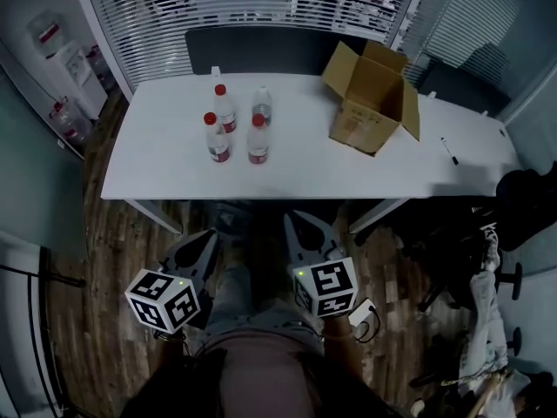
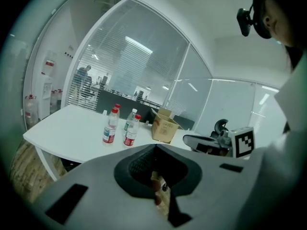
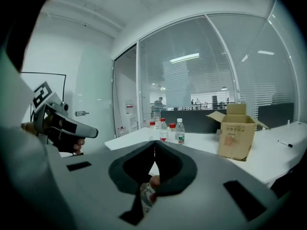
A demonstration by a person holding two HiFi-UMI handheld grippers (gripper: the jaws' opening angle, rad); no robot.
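Four clear plastic water bottles stood clustered at the upper middle of the head view: three red-capped bottles (image 1: 224, 107), (image 1: 217, 140), (image 1: 258, 142) and one white-capped bottle (image 1: 262, 105). One open brown cardboard box (image 1: 370, 103) sat at the upper right, one black pen (image 1: 449, 151) beyond it, all on one white table (image 1: 157, 168). Two grey grippers, the left gripper (image 1: 209, 236) and right gripper (image 1: 293, 220), showed at the bottom, each bearing one marker cube (image 1: 163, 300), (image 1: 325, 287).
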